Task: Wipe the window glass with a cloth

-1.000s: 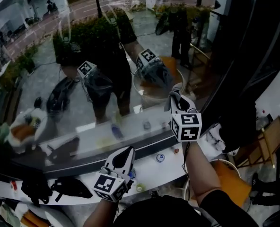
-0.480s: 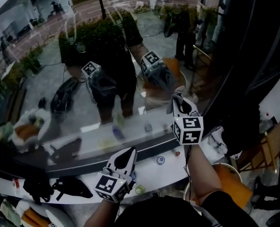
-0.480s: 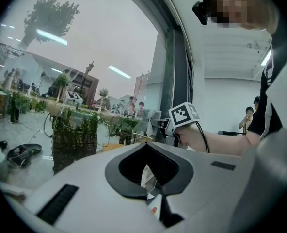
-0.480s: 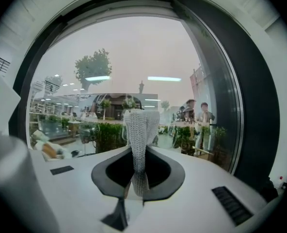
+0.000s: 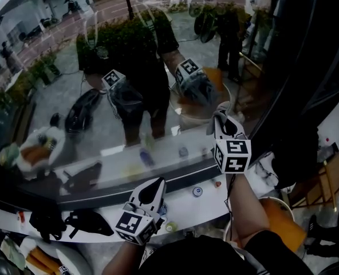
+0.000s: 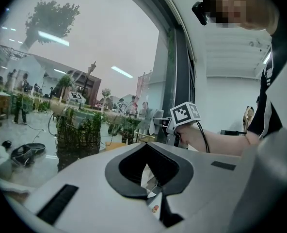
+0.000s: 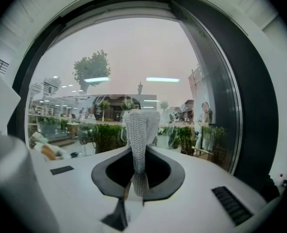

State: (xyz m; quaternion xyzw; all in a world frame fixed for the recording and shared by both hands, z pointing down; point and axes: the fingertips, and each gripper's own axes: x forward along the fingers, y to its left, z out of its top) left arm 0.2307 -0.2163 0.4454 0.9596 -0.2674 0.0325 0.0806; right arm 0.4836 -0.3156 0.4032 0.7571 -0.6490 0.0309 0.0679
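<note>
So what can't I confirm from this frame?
- Whether cloth touches glass: in the head view the right tool covers the cloth, and the right gripper view looks along it.
- Any dirt on glass: reflections mask it in all views.
- What the small items on sill are: too small in the head view.

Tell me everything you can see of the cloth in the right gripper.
The cloth is a pale grey-white fabric with a knit or waffle texture, gathered into a narrow upright strip that widens toward its top. Its lower end is pinched between the jaws of the right gripper, and it stands up in front of the window glass. Whether its top touches the glass cannot be told.
</note>
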